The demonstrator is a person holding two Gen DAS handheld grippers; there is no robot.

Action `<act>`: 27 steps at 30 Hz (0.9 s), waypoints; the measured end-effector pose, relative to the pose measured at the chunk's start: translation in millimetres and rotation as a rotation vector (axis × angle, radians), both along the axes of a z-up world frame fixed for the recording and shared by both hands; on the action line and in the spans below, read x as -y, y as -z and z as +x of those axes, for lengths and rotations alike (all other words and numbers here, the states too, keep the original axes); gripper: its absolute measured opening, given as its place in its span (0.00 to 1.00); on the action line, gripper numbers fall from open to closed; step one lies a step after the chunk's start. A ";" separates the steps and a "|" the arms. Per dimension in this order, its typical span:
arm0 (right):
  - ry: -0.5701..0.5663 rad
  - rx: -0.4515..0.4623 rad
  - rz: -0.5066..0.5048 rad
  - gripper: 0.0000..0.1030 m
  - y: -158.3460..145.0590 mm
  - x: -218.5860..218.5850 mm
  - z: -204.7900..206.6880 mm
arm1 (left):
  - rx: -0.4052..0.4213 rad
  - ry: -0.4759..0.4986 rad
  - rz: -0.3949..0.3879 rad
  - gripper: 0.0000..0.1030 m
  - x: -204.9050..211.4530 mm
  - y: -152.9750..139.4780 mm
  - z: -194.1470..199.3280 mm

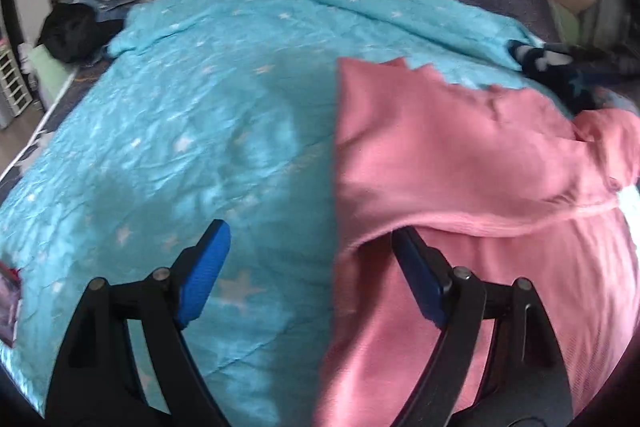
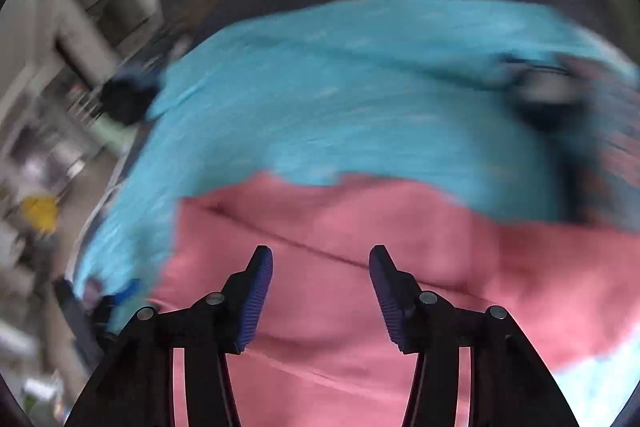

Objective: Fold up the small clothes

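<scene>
Both jaws spread; soft pink garment (image 1: 460,155) rumpled on crinkled turquoise star quilt (image 1: 208,107).

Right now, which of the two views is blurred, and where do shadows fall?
Right wrist view: heavy motion blur over the blanket and pink garment. Left wrist view: mostly sharp, a soft shadow on the blanket beside the garment's left edge.

Left tool (image 1: 308,251) and right tool (image 2: 321,275) alike – black linkage arms, silver rivets, ribbed blue pads (image 1: 204,275)
</scene>
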State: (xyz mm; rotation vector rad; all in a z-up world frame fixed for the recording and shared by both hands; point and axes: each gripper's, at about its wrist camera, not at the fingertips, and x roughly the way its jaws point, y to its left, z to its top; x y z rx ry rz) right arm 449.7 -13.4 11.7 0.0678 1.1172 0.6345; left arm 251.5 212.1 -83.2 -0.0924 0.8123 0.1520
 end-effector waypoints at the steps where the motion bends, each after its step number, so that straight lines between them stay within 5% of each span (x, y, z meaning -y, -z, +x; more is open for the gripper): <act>1: -0.021 -0.056 0.011 0.50 7.9 -31.1 13.1 | 0.005 0.018 -0.005 0.79 2.6 -0.4 -0.2; 2: -0.033 -0.098 0.022 0.50 14.6 -48.6 17.7 | 0.002 0.025 -0.001 0.76 5.2 -0.2 0.9; 4: -0.045 -0.218 0.060 0.50 34.5 -91.2 36.3 | -0.040 0.024 0.015 0.44 7.5 5.7 7.0; 11: 0.043 -0.389 -0.004 0.50 84.1 -143.5 60.8 | -0.032 0.042 -0.163 0.40 -12.9 13.4 7.4; 13: 0.046 -0.423 0.005 0.41 93.8 -150.0 65.7 | -0.028 0.044 -0.165 0.29 -11.7 13.0 7.6; 14: 0.044 -0.428 -0.009 0.17 98.4 -154.9 68.5 | -0.023 0.057 -0.160 0.18 -8.6 11.7 7.2; 15: 0.049 -0.410 -0.048 0.06 100.1 -158.4 72.3 | -0.017 0.074 -0.158 0.08 -5.2 10.7 5.9; 17: 0.051 -0.367 -0.029 0.06 99.6 -166.5 73.8 | 0.016 0.046 -0.080 0.08 1.5 3.3 -0.8; 22: 0.055 -0.323 0.217 0.06 98.4 -175.2 87.9 | 0.101 -0.073 0.026 0.08 -3.8 -13.4 -17.8; 25: 0.068 -0.221 0.291 0.08 95.8 -175.3 95.4 | 0.068 -0.088 -0.002 0.09 -11.5 -4.6 -18.9; 27: 0.057 -0.291 0.311 0.08 99.0 -173.1 99.3 | 0.046 -0.084 -0.026 0.12 -15.7 -1.1 -17.5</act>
